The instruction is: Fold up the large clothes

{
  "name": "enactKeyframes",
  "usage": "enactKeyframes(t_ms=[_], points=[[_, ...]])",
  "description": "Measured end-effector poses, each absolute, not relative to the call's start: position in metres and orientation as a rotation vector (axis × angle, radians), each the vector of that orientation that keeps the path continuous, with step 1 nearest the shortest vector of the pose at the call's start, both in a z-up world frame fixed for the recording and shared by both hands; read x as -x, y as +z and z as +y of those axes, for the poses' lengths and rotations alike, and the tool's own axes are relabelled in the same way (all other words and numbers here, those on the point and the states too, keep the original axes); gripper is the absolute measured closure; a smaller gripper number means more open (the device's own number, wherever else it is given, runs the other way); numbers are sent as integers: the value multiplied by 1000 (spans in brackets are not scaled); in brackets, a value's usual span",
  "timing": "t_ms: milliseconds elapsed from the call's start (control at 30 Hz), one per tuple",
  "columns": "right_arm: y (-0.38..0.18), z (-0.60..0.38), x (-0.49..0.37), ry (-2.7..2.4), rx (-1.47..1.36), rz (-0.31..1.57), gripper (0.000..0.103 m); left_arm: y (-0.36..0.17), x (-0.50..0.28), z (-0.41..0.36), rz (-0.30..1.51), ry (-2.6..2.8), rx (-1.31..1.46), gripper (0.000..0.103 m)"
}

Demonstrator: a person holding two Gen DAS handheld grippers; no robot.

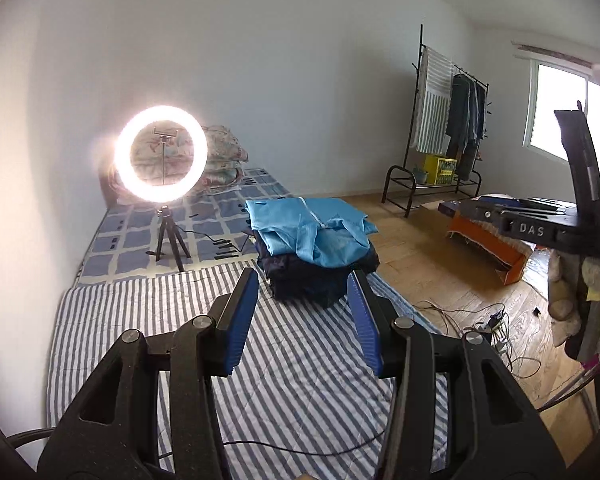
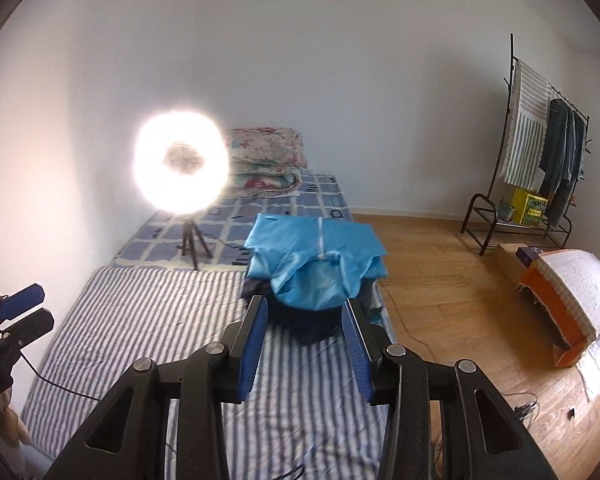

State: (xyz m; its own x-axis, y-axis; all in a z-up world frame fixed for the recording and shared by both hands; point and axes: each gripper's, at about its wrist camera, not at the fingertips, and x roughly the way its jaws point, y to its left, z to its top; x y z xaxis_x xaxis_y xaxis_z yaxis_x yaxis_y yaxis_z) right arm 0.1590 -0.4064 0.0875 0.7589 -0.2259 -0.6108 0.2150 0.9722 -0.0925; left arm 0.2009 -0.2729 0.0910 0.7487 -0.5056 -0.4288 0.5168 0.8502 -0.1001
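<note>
A folded light-blue garment [image 1: 312, 230] lies on top of a pile of dark navy clothes [image 1: 320, 280] at the right edge of the striped bed cover [image 1: 140, 320]. The same pile shows in the right wrist view, blue garment [image 2: 316, 256] over dark clothes [image 2: 300, 320]. My left gripper [image 1: 306, 284] is open and empty, held above the cover just short of the pile. My right gripper [image 2: 306, 312] is open and empty, also just short of the pile. The left gripper also shows at the left edge of the right wrist view [image 2: 18, 316].
A lit ring light on a small tripod [image 1: 162, 160] stands on the bed behind the cover. Folded floral quilts [image 2: 264, 156] lie at the bed's head. A clothes rack [image 1: 448, 120] and an orange box [image 2: 568, 304] stand on the wood floor; cables [image 1: 460, 320] run there.
</note>
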Motion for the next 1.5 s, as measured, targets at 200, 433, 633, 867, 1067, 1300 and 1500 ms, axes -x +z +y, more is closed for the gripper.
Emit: enactKeyframes(t_ms=[200, 433, 633, 867, 1067, 1300, 1500], points=[[62, -383, -129, -240, 20, 639, 63, 64, -166, -266, 464, -559, -54, 55], [22, -374, -105, -256, -24, 610, 40, 26, -155, -270, 499, -567, -63, 48], [-3, -373, -94, -286, -60, 583, 36, 5, -150, -281, 514, -578, -101, 29], [-23, -373, -91, -310, -63, 567, 18, -9, -147, -284, 507, -581, -114, 11], [-29, -367, -88, -330, -37, 518, 0, -16, -150, -283, 498, -539, -135, 3], [-35, -368, -87, -347, -69, 520, 0, -17, -148, -276, 490, -464, -138, 0], [-40, -368, -87, -364, -64, 527, 0, -16, -149, -270, 478, -456, -131, 0]])
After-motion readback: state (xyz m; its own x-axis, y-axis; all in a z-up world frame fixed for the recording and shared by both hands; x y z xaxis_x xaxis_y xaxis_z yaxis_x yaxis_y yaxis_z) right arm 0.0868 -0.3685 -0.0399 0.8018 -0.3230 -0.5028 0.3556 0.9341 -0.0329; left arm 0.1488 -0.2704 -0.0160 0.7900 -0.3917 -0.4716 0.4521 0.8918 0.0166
